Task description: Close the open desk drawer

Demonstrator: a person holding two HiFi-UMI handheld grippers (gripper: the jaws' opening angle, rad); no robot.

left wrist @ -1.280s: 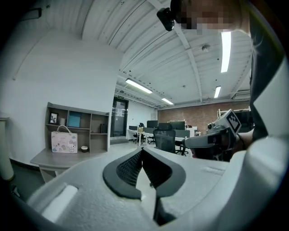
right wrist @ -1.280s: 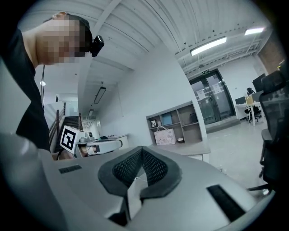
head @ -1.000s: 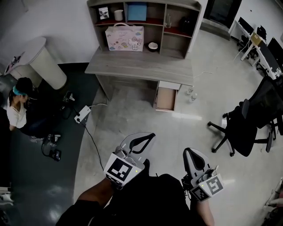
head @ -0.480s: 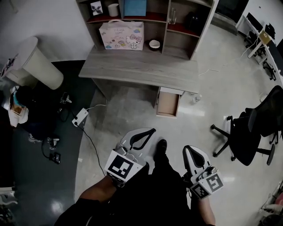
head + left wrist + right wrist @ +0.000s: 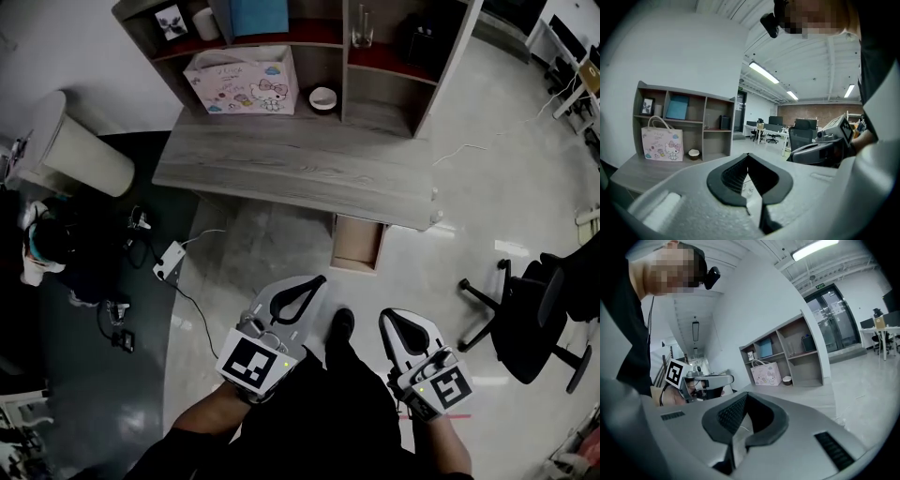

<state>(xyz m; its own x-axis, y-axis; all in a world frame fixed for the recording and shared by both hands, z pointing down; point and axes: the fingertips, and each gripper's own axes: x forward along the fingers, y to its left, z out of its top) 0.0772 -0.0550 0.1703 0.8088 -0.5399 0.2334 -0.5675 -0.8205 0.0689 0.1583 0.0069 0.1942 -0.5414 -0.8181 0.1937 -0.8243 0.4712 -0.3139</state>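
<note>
We are holding the left tongs (image 5: 320,282) and right tongs (image 5: 385,320) pressed together and empty, while the open drawer (image 5: 357,242) is sticking out toward us from under the desk (image 5: 281,169), at 1 o'clock from the left, 11 o'clock from the right, left looking nearer.

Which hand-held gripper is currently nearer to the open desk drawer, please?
The left. The left hand-held gripper sits just short of the open drawer, slightly to its left; the right hand-held gripper is farther back, slightly to its right.
</note>
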